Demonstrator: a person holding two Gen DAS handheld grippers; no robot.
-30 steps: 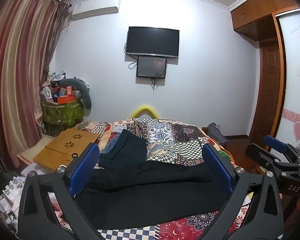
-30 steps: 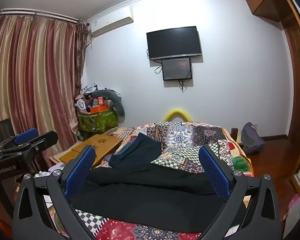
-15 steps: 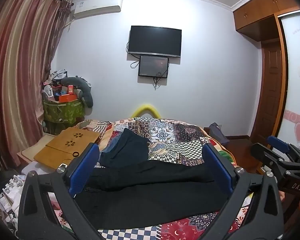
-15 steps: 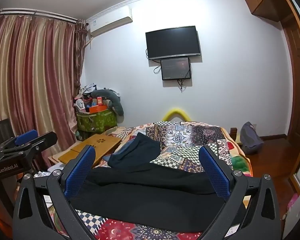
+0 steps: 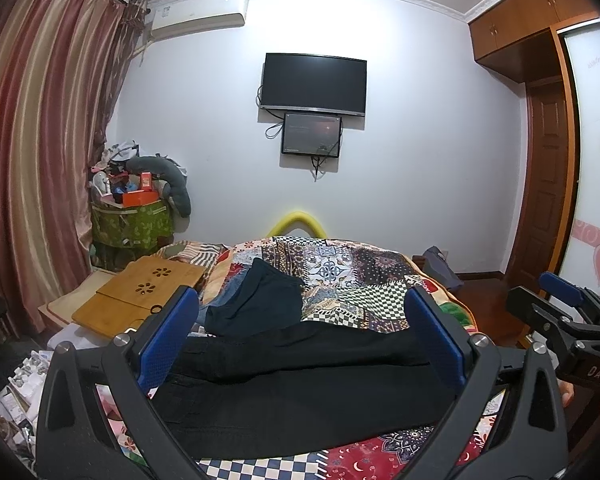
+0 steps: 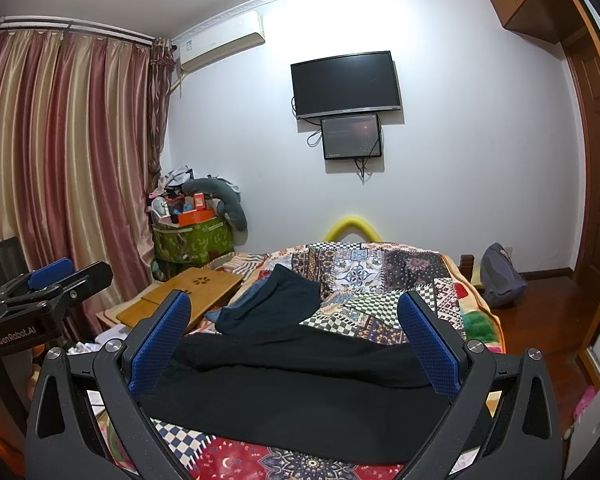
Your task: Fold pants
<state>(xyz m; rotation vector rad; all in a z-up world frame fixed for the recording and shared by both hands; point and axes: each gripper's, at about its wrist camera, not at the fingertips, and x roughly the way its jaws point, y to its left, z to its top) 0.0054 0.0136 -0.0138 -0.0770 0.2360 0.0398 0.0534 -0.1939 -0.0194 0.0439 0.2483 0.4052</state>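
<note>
Right across the room runs the bed (image 5: 384, 276), covered by a patchwork quilt (image 6: 384, 268) of checks, florals and red panels. Behind it, on the white wall, hang a dark television (image 5: 314, 83) and a smaller screen (image 5: 311, 134) just beneath it, with an air conditioner (image 5: 198, 14) up near the ceiling and striped pink-and-gold curtains (image 6: 64, 160) filling the window side. A wooden wardrobe (image 5: 540, 92) stands on the opposite side.

Spread flat over the near end of the quilt lie the black pants (image 5: 300, 384), stretched crosswise to the bed, one leg lying over the other with a slight gap between them. Just beyond them, touching their far edge, sits a second dark garment (image 6: 274, 306), crumpled, with some blue cloth showing beside it.

Beside the bed a wooden lap desk (image 5: 140, 294) lies flat, and behind it a green storage bag (image 6: 192, 240) is heaped with clutter. A grey backpack (image 6: 500, 276) slumps on the floor at the far corner.

Both tools are held above the near edge of the pants, touching nothing. The left gripper (image 5: 300, 336) has its blue-padded fingers (image 5: 166, 340) spread wide, and the right gripper (image 6: 294, 338) is spread just the same, its pads (image 6: 428, 348) well apart and empty.
</note>
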